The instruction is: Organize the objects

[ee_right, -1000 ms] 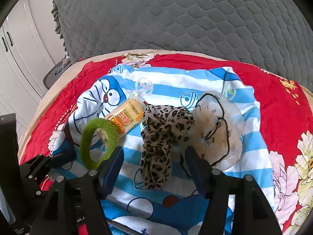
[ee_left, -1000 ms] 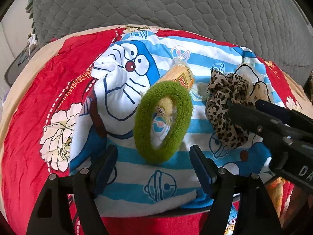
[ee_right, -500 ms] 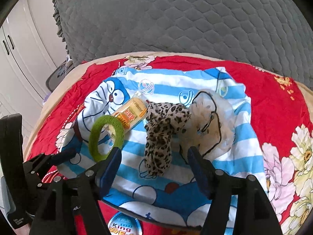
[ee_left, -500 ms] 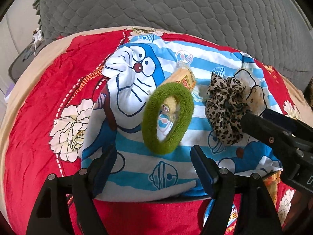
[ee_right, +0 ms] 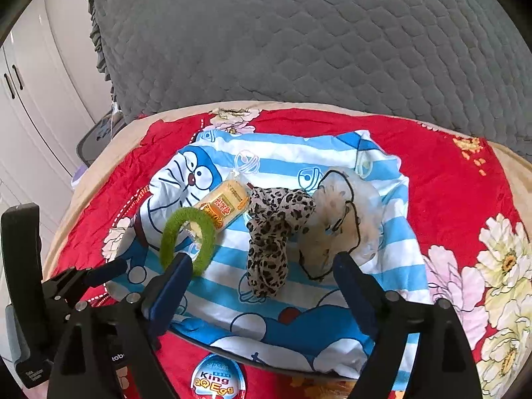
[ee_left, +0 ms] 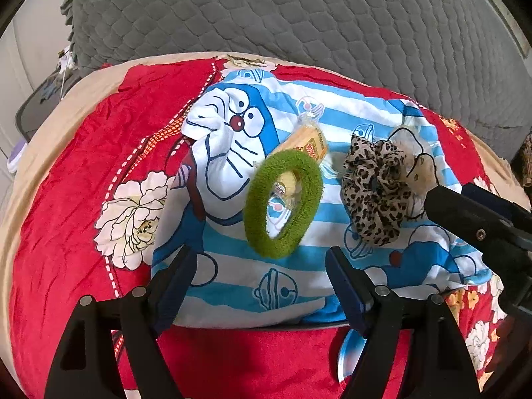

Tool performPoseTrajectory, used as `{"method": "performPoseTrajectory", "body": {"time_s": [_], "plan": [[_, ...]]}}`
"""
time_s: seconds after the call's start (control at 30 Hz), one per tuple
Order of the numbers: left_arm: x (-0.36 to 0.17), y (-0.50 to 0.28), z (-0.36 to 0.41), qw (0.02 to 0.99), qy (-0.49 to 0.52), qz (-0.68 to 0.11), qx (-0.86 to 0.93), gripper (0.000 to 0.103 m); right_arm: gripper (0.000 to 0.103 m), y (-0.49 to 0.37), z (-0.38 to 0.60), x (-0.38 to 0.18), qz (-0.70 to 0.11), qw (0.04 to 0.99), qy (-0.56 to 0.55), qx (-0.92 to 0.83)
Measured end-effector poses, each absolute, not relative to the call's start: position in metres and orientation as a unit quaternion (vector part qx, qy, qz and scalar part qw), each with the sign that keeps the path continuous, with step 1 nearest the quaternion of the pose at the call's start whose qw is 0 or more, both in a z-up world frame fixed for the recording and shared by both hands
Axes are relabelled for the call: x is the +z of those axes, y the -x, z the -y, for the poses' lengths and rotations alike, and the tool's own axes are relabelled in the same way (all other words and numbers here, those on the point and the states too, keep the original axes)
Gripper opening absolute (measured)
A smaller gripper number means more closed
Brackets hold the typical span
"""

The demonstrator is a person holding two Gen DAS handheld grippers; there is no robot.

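While both of my grippers hang above the bed, this is what lies under them.
Green ring: a fuzzy green towelling hair ring [ee_left: 283, 203] lies on the blue-and-white striped cartoon-cat cloth [ee_left: 232, 286], its far edge resting over the snack packet.
Snack packet: a clear-wrapped yellow cake packet with an orange label [ee_right: 223, 206] lies slantwise, just beside the leopard scrunchie.
Leopard scrunchie: a leopard-print fabric scrunchie [ee_right: 271, 242] lies crumpled at the middle of the cloth, touching the beige one.
Beige scrunchie: a sheer beige scrunchie with black trim [ee_right: 335, 222] sits on the scrunchie's other side.
Left gripper: my left gripper [ee_left: 259, 277] has its jaws wide apart, nothing between them, the green ring just beyond the tips.
Right gripper: my right gripper [ee_right: 262, 277] stands wide, its jaws having just been opening, with the leopard scrunchie in the gap but untouched.
Egg: a blue foil King egg [ee_right: 217, 379] lies at the cloth's near edge.
Bedding: a red floral quilt [ee_right: 442, 179] lies under the cloth, a grey quilted pillow [ee_right: 299, 40] behind.
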State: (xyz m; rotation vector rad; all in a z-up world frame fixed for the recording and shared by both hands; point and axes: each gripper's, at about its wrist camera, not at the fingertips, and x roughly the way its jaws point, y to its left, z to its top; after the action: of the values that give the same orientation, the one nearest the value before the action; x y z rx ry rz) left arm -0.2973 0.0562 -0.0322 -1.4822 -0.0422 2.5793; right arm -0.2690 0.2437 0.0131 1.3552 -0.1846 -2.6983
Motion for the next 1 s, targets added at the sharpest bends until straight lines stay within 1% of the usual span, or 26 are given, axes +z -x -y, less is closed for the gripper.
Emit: {"method": "performPoseTrajectory", "body": {"time_s": [0.27, 0.37, 0.47, 0.6, 0.8, 0.87, 1.0], "plan": [[-0.018, 0.290, -0.057, 0.086, 0.489, 0.016, 0.868, 0.081, 0.089, 0.259, -0.242, 0.030, 0.051, 0.058, -0.437, -0.896], [-0.012, 0.284, -0.056, 0.087, 0.486, 0.018, 0.869, 0.081, 0.090, 0.256, -0.246, 0.033, 0.075, 0.063, -0.443, -0.891], [-0.007, 0.276, -0.055, 0.089, 0.483, 0.020, 0.871, 0.081, 0.090, 0.246, -0.246, 0.038, 0.061, 0.056, -0.436, -0.896], [0.001, 0.262, -0.052, 0.091, 0.481, 0.028, 0.871, 0.081, 0.090, 0.234, -0.250, 0.042, 0.070, 0.055, -0.441, -0.893], [0.024, 0.239, -0.047, 0.091, 0.471, 0.034, 0.877, 0.081, 0.090, 0.209, -0.254, 0.064, 0.072, 0.049, -0.430, -0.898], [0.034, 0.230, -0.049, 0.089, 0.467, 0.026, 0.880, 0.081, 0.090, 0.201, -0.255, 0.071, 0.077, 0.050, -0.428, -0.899], [0.049, 0.209, -0.051, 0.096, 0.461, 0.027, 0.882, 0.081, 0.092, 0.179, -0.255, 0.089, 0.078, 0.052, -0.418, -0.904]]}}
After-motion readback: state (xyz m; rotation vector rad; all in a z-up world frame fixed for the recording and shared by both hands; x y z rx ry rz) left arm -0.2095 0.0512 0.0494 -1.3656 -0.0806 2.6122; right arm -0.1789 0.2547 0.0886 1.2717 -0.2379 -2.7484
